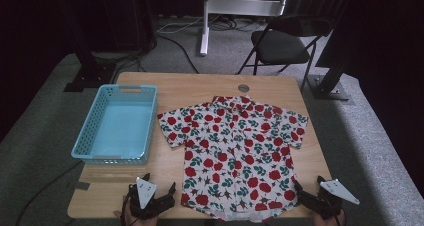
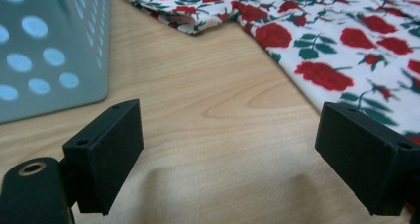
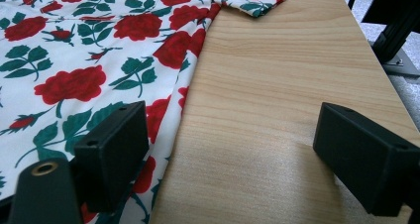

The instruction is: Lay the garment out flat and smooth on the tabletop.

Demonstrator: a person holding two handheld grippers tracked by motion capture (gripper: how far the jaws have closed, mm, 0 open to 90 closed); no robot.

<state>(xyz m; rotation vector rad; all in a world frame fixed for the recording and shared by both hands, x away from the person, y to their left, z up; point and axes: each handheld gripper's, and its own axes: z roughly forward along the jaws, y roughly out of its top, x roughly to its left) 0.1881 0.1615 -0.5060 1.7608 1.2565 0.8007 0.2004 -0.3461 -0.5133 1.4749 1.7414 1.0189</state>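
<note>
A white short-sleeved shirt [image 1: 234,151] printed with red roses and green leaves lies flat, front up, on the wooden table [image 1: 200,86], collar at the far side. My left gripper [image 1: 159,188] rests open at the near edge, just left of the shirt's bottom hem. In the left gripper view the shirt [image 2: 346,40] spreads to the right, with bare wood between the jaws. My right gripper [image 1: 306,190] stands open at the shirt's lower right corner. In the right gripper view its left jaw sits over the shirt's side edge [image 3: 74,60], its right jaw over bare wood.
A light blue perforated plastic basket [image 1: 120,123] stands empty on the table's left side, close beside the shirt's sleeve; its wall [image 2: 44,45] shows in the left gripper view. A black folding chair [image 1: 282,43] and a white stand [image 1: 205,21] are beyond the table.
</note>
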